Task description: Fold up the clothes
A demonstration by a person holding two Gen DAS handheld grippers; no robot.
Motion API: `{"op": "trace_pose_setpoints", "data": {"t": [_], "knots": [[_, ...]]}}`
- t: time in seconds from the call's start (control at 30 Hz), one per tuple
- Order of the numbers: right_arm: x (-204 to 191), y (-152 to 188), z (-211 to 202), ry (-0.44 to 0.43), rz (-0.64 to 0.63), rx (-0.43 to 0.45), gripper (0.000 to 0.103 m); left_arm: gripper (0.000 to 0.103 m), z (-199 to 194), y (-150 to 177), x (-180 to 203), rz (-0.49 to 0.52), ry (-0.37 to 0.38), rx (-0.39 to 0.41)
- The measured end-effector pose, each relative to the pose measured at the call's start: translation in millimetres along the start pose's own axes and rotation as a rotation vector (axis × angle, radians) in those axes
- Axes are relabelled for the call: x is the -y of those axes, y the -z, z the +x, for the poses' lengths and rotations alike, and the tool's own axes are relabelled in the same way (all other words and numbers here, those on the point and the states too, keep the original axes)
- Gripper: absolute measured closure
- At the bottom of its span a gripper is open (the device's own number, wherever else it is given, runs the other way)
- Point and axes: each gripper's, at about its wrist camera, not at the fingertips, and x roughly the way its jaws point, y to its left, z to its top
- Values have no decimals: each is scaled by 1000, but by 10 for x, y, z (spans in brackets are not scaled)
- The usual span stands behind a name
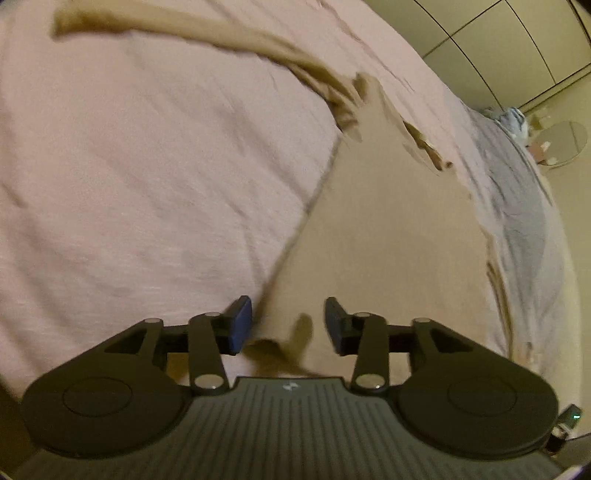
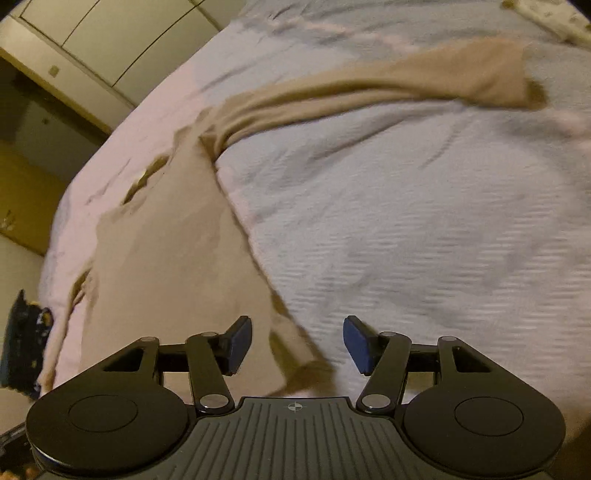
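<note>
Left tool [image 1: 288, 325]: fingers spread, nothing between them, poised just above the near hem of a tan long-sleeved top [image 1: 388, 236]. Right tool [image 2: 297, 345]: fingers likewise spread and holding nothing, over the opposite hem corner of the same top [image 2: 173, 258]. The garment lies flat on the bed [image 1: 147, 166], its body extending ahead of both tools, with one sleeve [image 1: 192, 33] stretched out left of the left tool and the other sleeve [image 2: 388, 85] right of the right tool.
</note>
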Motion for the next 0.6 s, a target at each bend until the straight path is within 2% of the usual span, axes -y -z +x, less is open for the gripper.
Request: {"op": "trace_pose_setpoints", "data": {"t": [0.03, 0.1, 0.17, 0.3, 0.4, 0.5, 0.6], "knots": [[-31, -29, 39, -25, -4, -24, 101, 101, 21, -34, 50, 13, 10, -7], [-134, -123, 33, -55, -10, -82, 101, 102, 10, -134, 167, 34, 29, -11], [-188, -286, -37, -105, 42, -97, 101, 102, -3, -322, 257, 25, 34, -7], [-129, -819, 84, -182, 313, -76, 101, 102, 286, -849, 311, -105, 21, -18], [-61, -1161, 398, -156, 516, -68, 101, 102, 642, -1210, 335, -204, -18, -46], [-8, -1290, 649, -68, 616, -78, 101, 102, 850, -1352, 378, -167, -103, -66], [-8, -1244, 672, -36, 607, -93, 101, 102, 823, -1316, 399, -113, -122, -82]]}}
